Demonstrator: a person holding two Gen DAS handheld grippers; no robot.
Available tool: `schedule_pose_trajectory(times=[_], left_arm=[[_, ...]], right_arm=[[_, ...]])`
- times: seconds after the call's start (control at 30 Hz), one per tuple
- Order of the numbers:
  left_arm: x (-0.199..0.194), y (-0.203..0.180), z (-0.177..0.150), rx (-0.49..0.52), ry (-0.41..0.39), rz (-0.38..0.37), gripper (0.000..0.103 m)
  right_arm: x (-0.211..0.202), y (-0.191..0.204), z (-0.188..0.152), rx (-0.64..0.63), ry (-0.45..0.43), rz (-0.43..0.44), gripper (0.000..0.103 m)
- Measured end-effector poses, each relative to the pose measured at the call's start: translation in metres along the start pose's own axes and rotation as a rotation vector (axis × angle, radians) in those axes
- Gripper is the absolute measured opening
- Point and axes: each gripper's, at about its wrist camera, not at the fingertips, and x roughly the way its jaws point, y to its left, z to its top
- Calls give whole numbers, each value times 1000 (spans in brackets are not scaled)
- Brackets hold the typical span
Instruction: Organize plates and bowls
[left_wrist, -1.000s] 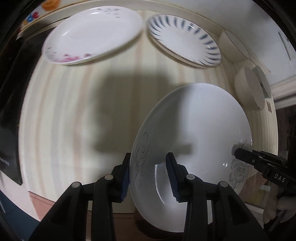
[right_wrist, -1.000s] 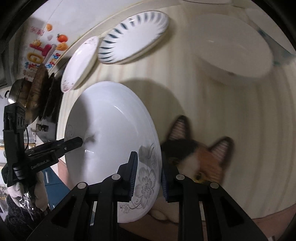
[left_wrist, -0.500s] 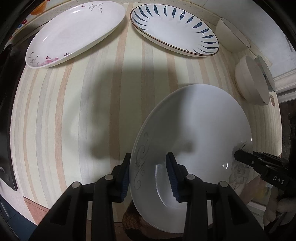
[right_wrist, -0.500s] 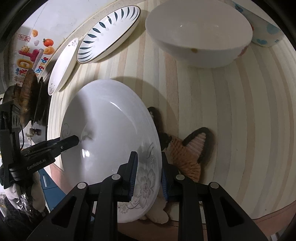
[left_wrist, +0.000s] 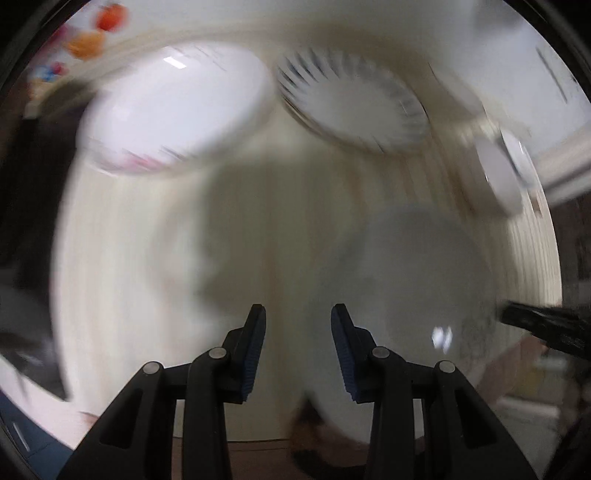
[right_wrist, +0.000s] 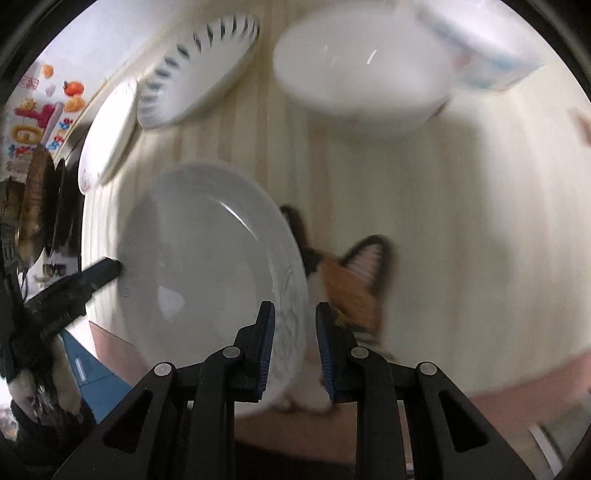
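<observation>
A large white plate (left_wrist: 413, 295) with a grey flower pattern hangs between both grippers above the striped table (left_wrist: 147, 258). My left gripper (left_wrist: 298, 332) is shut on its left rim, with the rim between the blue pads. On the opposite, flowered rim (right_wrist: 291, 295) my right gripper (right_wrist: 293, 332) is shut. Each gripper's tip shows in the other view at the plate's far edge: the right gripper (left_wrist: 517, 317) and the left gripper (right_wrist: 107, 269). Both views are motion-blurred.
At the table's back lie a pink-flowered plate (left_wrist: 177, 107) and a blue-striped plate (left_wrist: 351, 107). Pale bowls (left_wrist: 498, 173) stand at the right edge, a big white bowl (right_wrist: 362, 74) is behind. A cat-shaped mat (right_wrist: 351, 284) lies under the plate.
Both grippers keep their hold on the plate's two rims. The hands have shifted with it, the far dishes sit differently in each view, and the pictures have turned blurry.
</observation>
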Motion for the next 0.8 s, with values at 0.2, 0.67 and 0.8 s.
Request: schedule_pose_trajectory(times=[0.2,0.67,0.8], left_arm=[[-18,94,44,-224,-107,43,39],[39,163,82,-507,-76,-23,39],[49,171,90,-557,-93,-85,36]], right_arm=[[-81,102,48,-179,-218,62,61],[93,271,301,-484,-126,74,45],[121,274,317,-477,-58,96,30]])
